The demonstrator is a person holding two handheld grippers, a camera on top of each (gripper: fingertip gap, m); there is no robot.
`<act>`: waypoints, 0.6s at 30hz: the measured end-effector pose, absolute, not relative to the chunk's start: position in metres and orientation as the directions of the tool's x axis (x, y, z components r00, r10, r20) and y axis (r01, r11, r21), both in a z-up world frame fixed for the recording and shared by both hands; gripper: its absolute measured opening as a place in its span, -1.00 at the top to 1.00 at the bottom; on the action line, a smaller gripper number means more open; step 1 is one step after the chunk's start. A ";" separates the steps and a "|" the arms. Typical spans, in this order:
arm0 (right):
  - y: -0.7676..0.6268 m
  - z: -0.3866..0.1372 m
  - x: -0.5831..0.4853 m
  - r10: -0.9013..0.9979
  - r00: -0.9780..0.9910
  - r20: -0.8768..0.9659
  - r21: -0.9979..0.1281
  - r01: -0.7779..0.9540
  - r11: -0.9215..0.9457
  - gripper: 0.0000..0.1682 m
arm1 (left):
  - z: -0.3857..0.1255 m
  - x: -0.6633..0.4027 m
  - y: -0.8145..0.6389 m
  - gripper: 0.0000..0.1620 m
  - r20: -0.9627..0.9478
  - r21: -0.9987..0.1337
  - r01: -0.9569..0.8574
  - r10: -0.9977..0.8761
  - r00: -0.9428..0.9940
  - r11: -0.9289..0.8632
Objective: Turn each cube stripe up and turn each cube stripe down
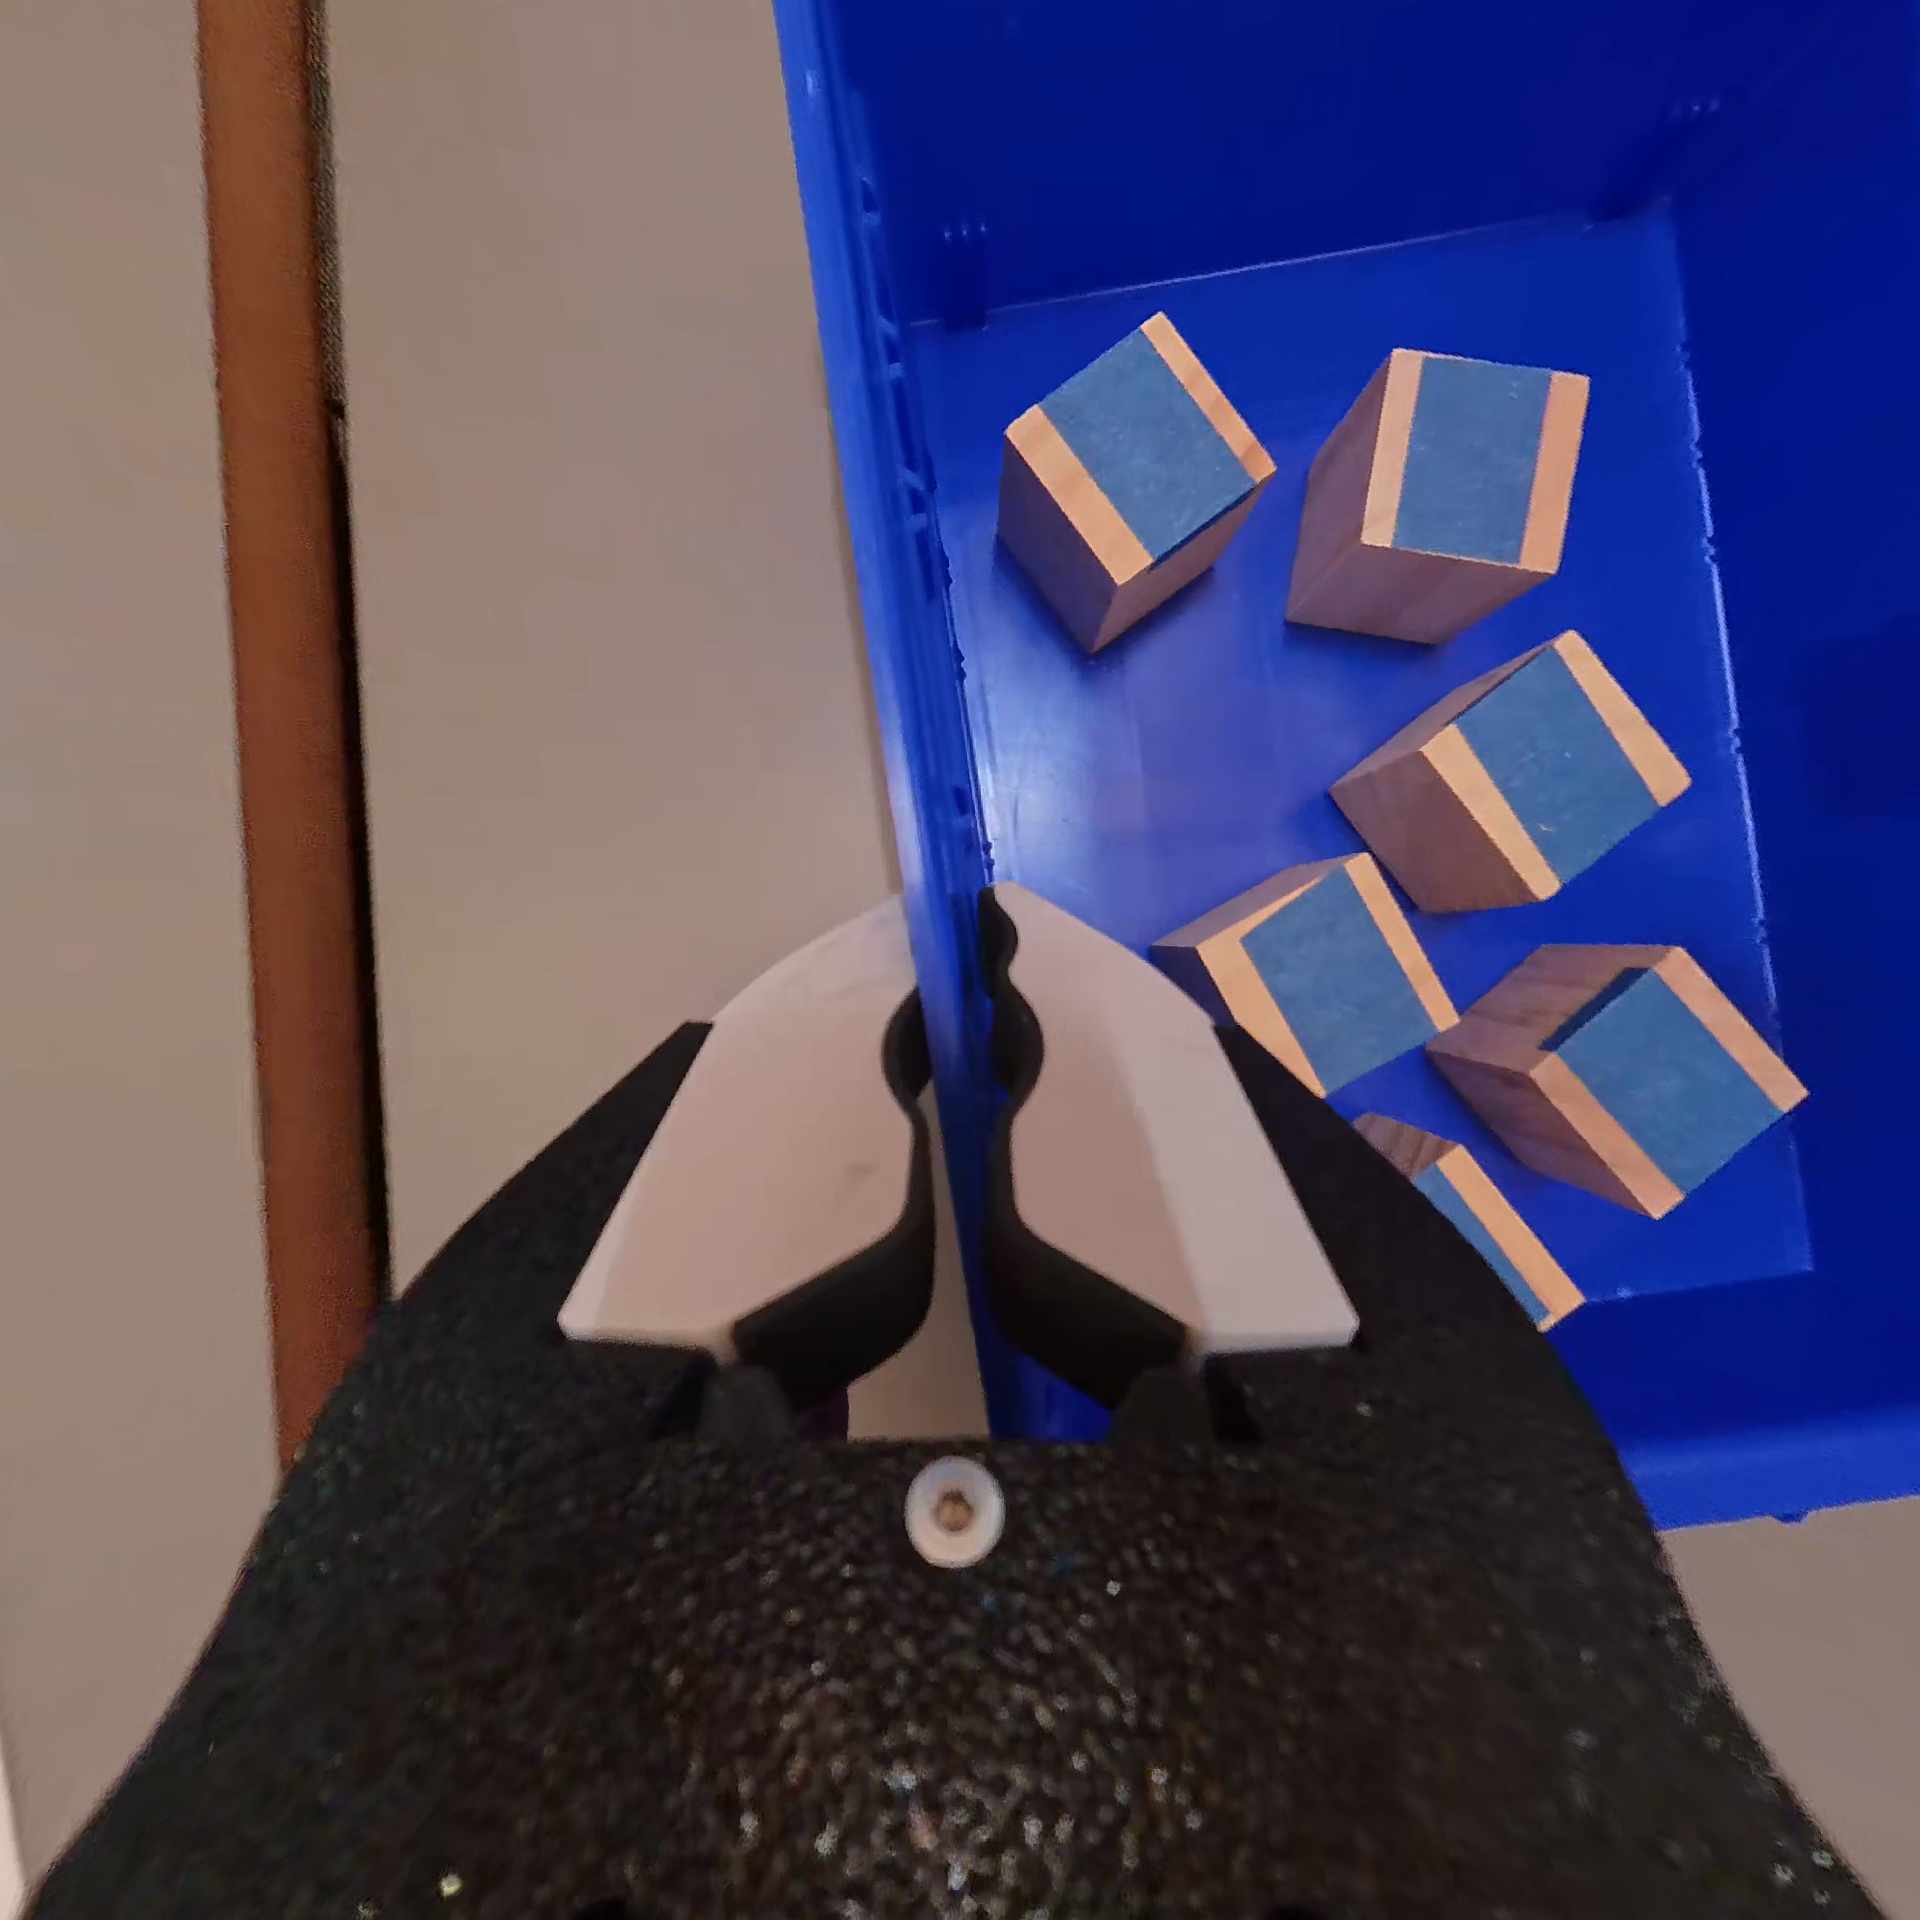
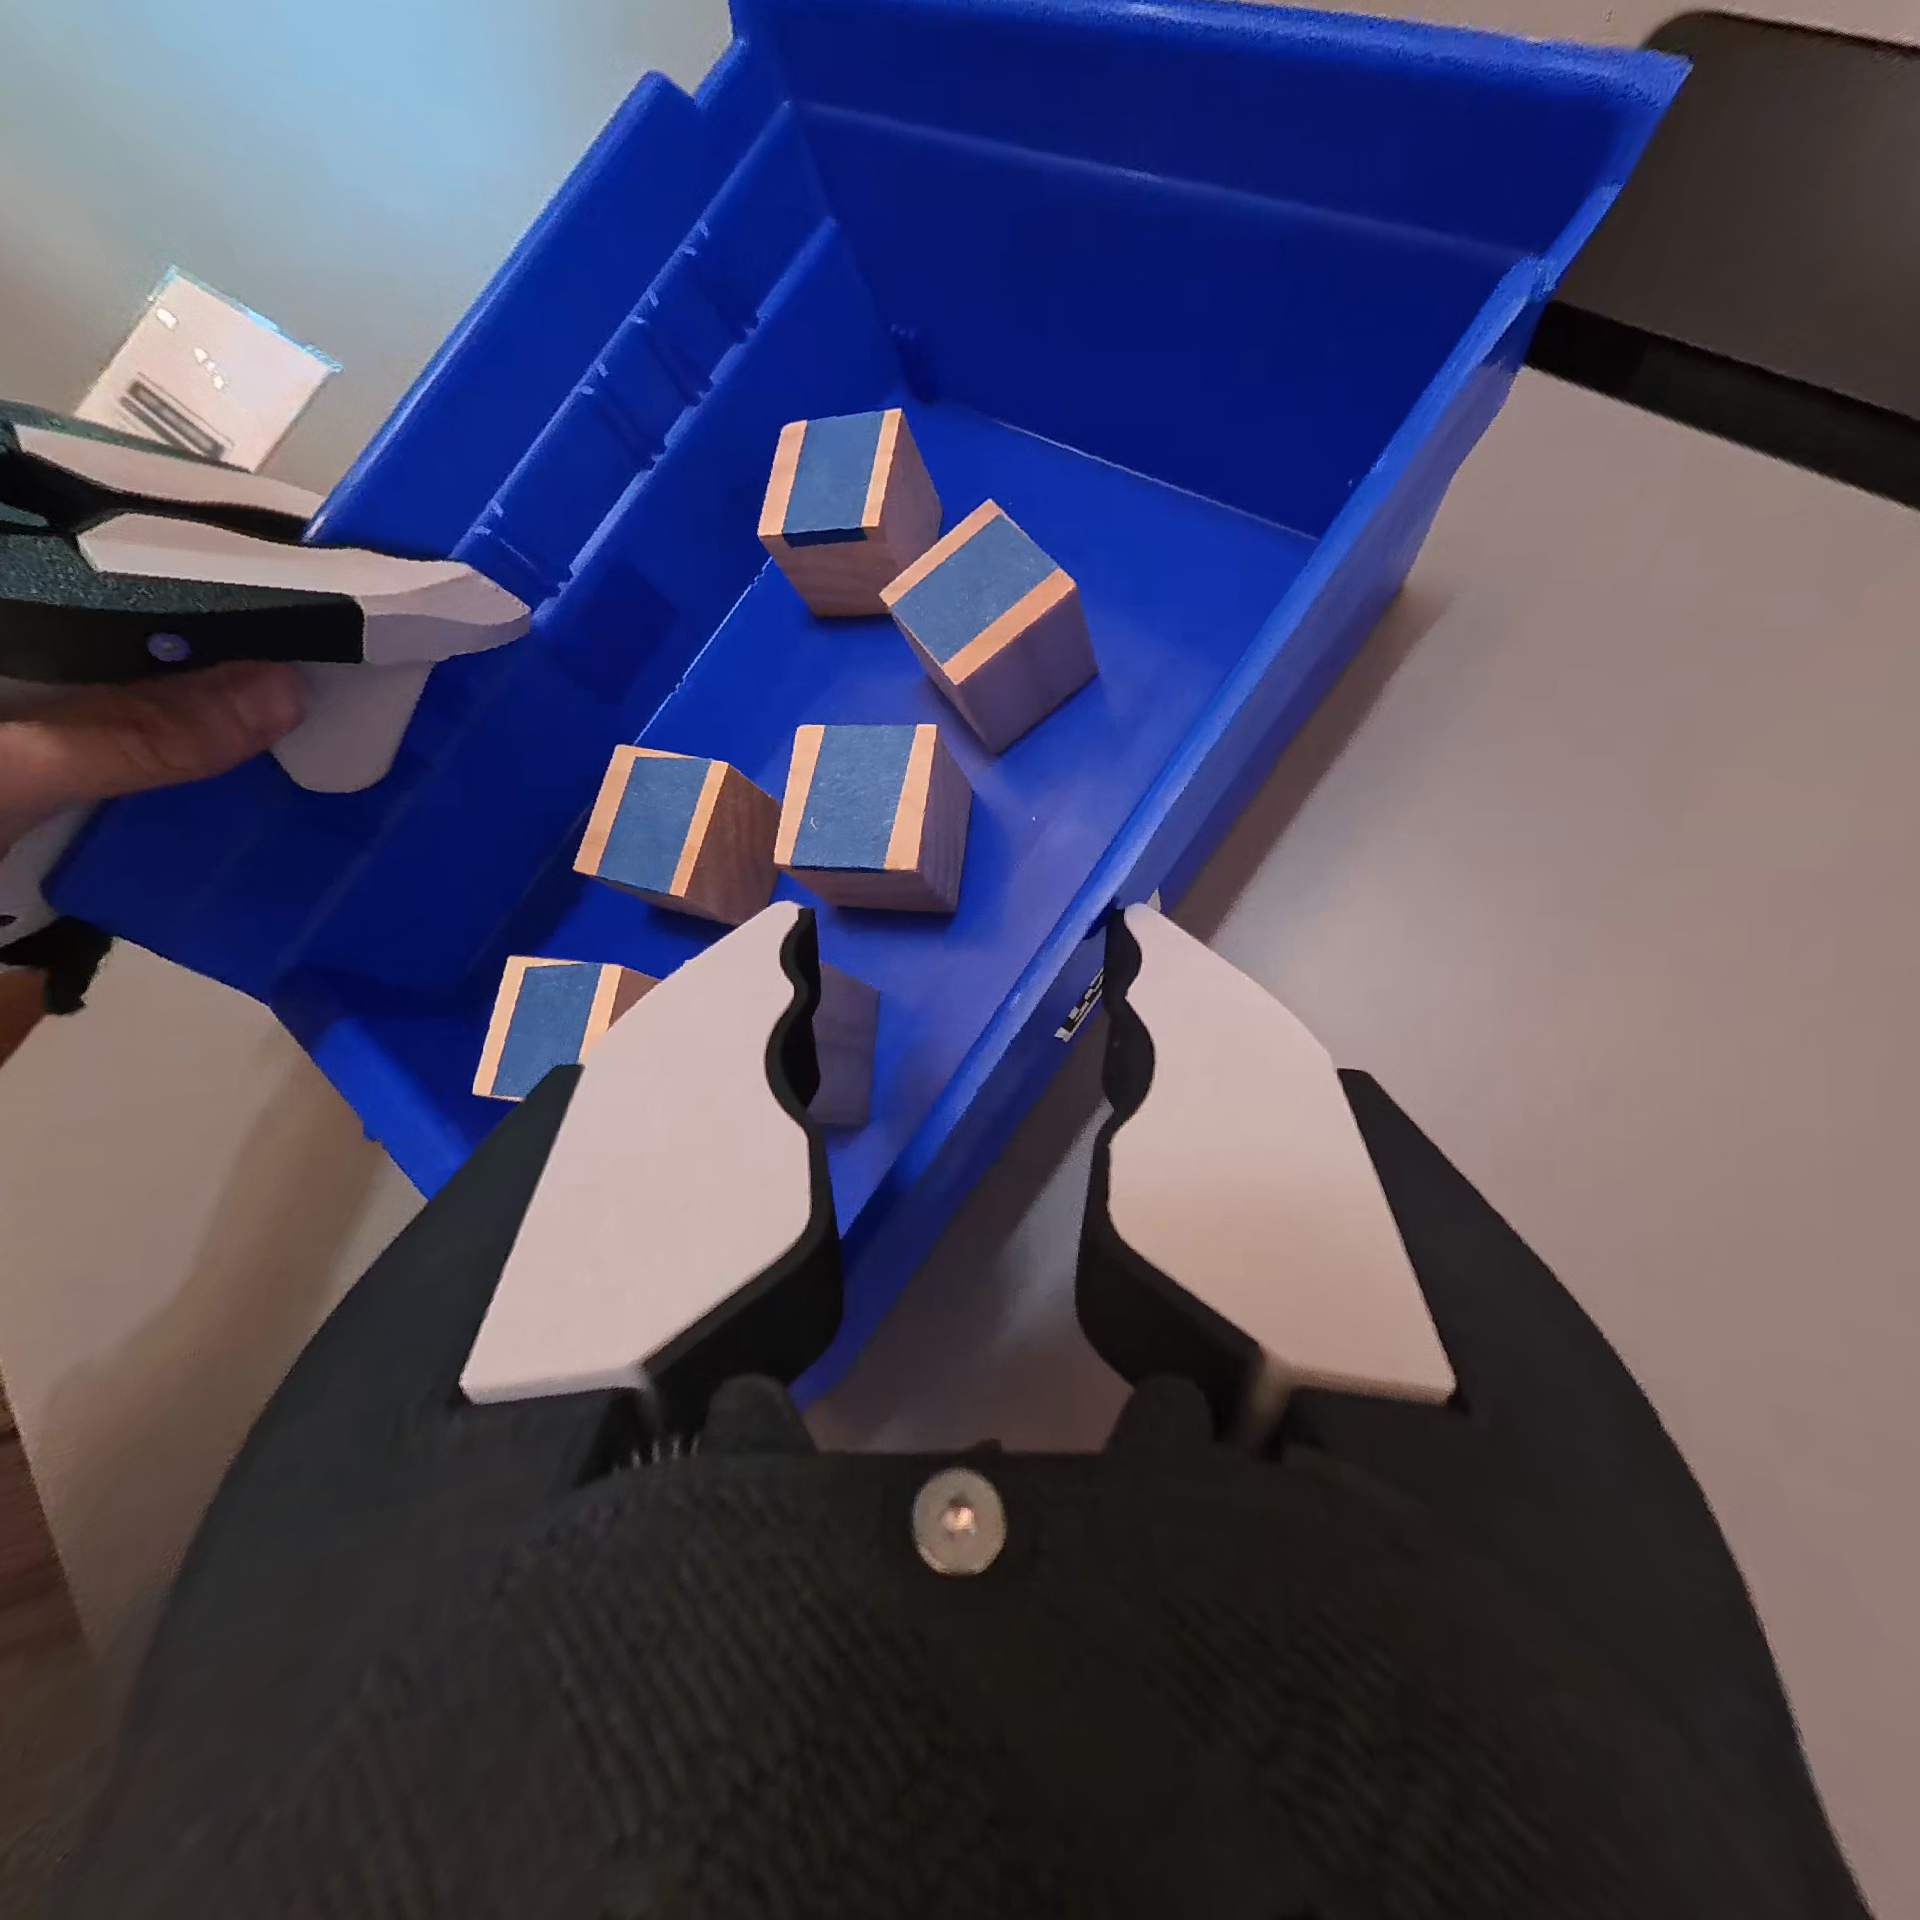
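Observation:
A blue plastic bin point(image 1: 1299, 156) holds several wooden cubes, each with a blue tape stripe on its top face, such as one cube point(image 1: 1138, 468) at the far end and another point(image 1: 1642, 1081) nearer. My left gripper point(image 1: 951, 904) is shut on the bin's left wall. It also shows in the right wrist view point(image 2: 447, 613), held by a hand point(image 2: 135, 717). My right gripper point(image 2: 961, 914) is open and straddles the bin's right wall point(image 2: 1039, 997), one finger inside and one outside. Its inner finger partly hides one cube point(image 2: 847, 1039). The other cubes point(image 2: 862, 800) show stripe up.
The bin stands on a pale grey table point(image 2: 1610, 831). A white booklet point(image 2: 208, 374) lies beyond the bin's left side. A dark object point(image 2: 1818, 208) sits at the far right. A brown wooden strip point(image 1: 270, 623) runs along the left.

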State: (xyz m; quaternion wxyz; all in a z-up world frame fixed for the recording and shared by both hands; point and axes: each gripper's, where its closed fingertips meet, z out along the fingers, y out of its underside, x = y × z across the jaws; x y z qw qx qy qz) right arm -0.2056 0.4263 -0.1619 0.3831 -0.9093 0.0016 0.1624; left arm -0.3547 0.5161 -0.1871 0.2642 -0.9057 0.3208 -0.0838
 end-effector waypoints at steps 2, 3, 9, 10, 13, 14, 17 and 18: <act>0.435 -0.163 -0.212 0.124 0.952 -0.278 -0.703 -0.114 -0.702 0.36 | -0.187 -0.360 0.525 0.94 -0.018 -0.533 -0.541 -0.631 0.775 -0.650; 0.437 -0.163 -0.215 0.132 0.954 -0.270 -0.704 -0.102 -0.703 0.34 | -0.187 -0.362 0.527 0.95 -0.013 -0.536 -0.541 -0.634 0.773 -0.648; 0.419 -0.136 -0.207 0.275 0.908 -0.316 -0.744 -0.057 -0.665 0.19 | -0.173 -0.373 0.537 0.62 -0.122 -0.606 -0.543 -0.607 0.785 -0.581; 0.414 -0.126 -0.193 0.287 0.922 -0.259 -0.784 -0.027 -0.620 0.18 | -0.164 -0.375 0.538 0.58 -0.143 -0.635 -0.531 -0.590 0.795 -0.562; 0.383 -0.107 -0.145 0.328 0.937 -0.119 -0.846 0.078 -0.528 -0.03 | -0.130 -0.380 0.533 0.56 -0.162 -0.730 -0.457 -0.520 0.838 -0.509; 0.369 -0.104 -0.127 0.331 0.940 -0.084 -0.853 0.104 -0.512 -0.08 | -0.118 -0.380 0.526 0.56 -0.151 -0.758 -0.426 -0.502 0.851 -0.494; 0.321 -0.100 -0.071 0.317 0.948 -0.005 -0.894 0.137 -0.426 -0.19 | -0.091 -0.368 0.495 0.51 -0.075 -0.830 -0.325 -0.486 0.871 -0.453; 0.303 -0.102 -0.054 0.311 0.950 0.012 -0.904 0.144 -0.403 -0.21 | -0.086 -0.358 0.482 0.48 -0.037 -0.848 -0.293 -0.502 0.864 -0.441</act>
